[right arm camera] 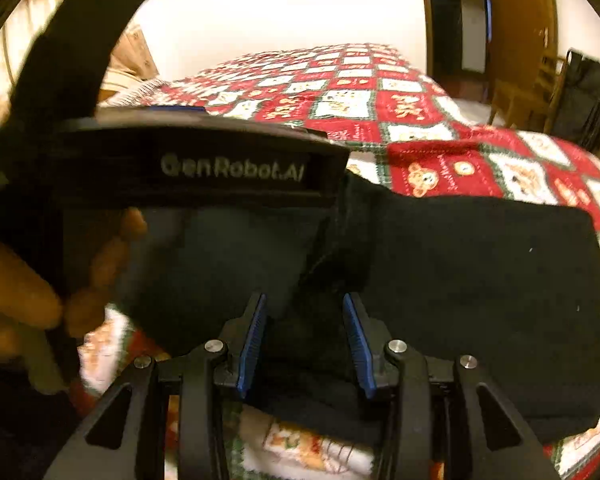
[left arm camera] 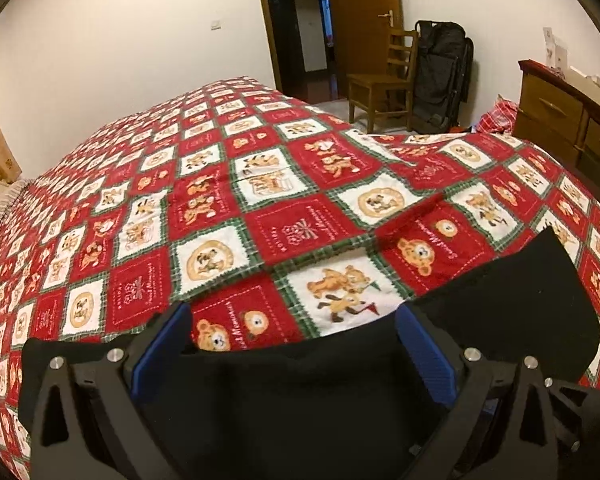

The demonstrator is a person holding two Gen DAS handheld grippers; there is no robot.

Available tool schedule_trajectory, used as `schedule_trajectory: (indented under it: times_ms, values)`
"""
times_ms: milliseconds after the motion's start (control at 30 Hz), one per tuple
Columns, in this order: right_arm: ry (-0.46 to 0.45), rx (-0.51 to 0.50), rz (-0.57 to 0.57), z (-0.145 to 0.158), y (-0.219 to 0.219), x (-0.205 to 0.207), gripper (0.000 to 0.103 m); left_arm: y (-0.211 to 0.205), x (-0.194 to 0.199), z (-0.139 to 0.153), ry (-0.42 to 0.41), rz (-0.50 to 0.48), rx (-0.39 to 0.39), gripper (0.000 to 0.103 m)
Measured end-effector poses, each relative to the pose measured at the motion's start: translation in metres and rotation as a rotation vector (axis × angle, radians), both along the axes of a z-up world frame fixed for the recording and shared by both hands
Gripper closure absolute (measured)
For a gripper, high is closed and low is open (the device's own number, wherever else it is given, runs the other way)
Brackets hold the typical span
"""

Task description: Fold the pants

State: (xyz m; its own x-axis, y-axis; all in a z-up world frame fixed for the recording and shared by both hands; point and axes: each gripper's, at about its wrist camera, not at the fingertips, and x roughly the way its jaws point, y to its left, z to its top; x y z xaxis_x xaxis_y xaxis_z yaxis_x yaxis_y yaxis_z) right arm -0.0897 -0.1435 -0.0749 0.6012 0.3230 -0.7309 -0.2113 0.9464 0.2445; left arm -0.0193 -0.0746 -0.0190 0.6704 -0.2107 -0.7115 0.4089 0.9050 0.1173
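1. We see the black pants (right arm camera: 480, 300) lying folded on the red patchwork quilt (left arm camera: 260, 184).
2. Our left gripper (left arm camera: 292, 344) stands wide open over the pants' edge, gripping nothing.
3. Our right gripper (right arm camera: 306, 336) is partly open, fabric between its fingers, not pinched.

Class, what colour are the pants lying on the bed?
Black pants, seen best in the right wrist view.
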Motion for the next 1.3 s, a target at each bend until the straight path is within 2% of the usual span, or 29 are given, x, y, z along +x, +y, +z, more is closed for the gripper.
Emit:
schedule_trajectory:
  times_ms: [67, 167, 267, 367, 500, 633, 833, 1033, 1300]
  values:
    - [-0.003, 0.044, -0.007, 0.008, -0.007, -0.006, 0.061, -0.002, -0.002, 0.0, -0.004, -0.004, 0.006, 0.0]
    - [-0.041, 0.057, -0.094, 0.033, -0.036, -0.023, 0.061, -0.004, -0.002, -0.002, 0.002, -0.002, 0.009, 0.0]
    - [-0.078, -0.043, -0.221, 0.054, -0.071, -0.034, 0.061, -0.009, -0.005, -0.003, 0.012, -0.012, 0.005, 0.0]
    - [-0.099, -0.155, -0.307, 0.06, -0.092, -0.037, 0.061, -0.019, -0.011, -0.005, 0.033, -0.044, -0.014, 0.0]
    - [-0.08, -0.196, -0.39, 0.051, -0.123, -0.028, 0.061, -0.04, -0.023, -0.008, 0.052, -0.111, -0.017, 0.0]
    - [-0.039, -0.183, -0.432, 0.036, -0.139, -0.013, 0.061, -0.054, -0.03, -0.014, 0.05, -0.134, -0.005, 0.0]
    - [0.058, -0.214, -0.437, 0.006, -0.134, 0.008, 0.061, -0.059, -0.034, -0.031, 0.084, -0.142, 0.016, 0.0]
    - [0.067, -0.208, -0.475, 0.003, -0.136, 0.011, 0.061, -0.055, -0.032, -0.035, 0.108, -0.126, -0.015, 0.0]
    - [0.081, -0.283, -0.505, 0.002, -0.127, 0.02, 0.06, -0.053, -0.035, -0.039, 0.099, -0.126, -0.009, 0.0]
